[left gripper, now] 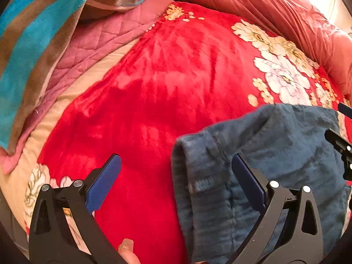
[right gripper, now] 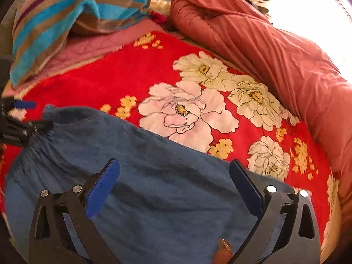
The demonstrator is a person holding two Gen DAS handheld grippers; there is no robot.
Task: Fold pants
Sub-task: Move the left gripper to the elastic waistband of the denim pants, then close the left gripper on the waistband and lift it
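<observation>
The blue denim pants (left gripper: 275,154) lie folded on the red flowered blanket (left gripper: 154,77). In the left wrist view they fill the lower right, and their folded left edge lies between my fingers. My left gripper (left gripper: 176,176) is open and empty above that edge. In the right wrist view the pants (right gripper: 154,187) cover the lower half, with the gathered waistband at the left. My right gripper (right gripper: 175,180) is open and empty just above the pants. The left gripper (right gripper: 19,118) shows at the left edge by the waistband. The right gripper (left gripper: 341,140) shows at the right edge of the left wrist view.
A striped blue and brown towel (right gripper: 72,22) lies on a pink quilted pad (left gripper: 99,39) at the far left. A rolled salmon-red duvet (right gripper: 275,55) runs along the far right. The blanket (right gripper: 132,77) spreads beyond the pants.
</observation>
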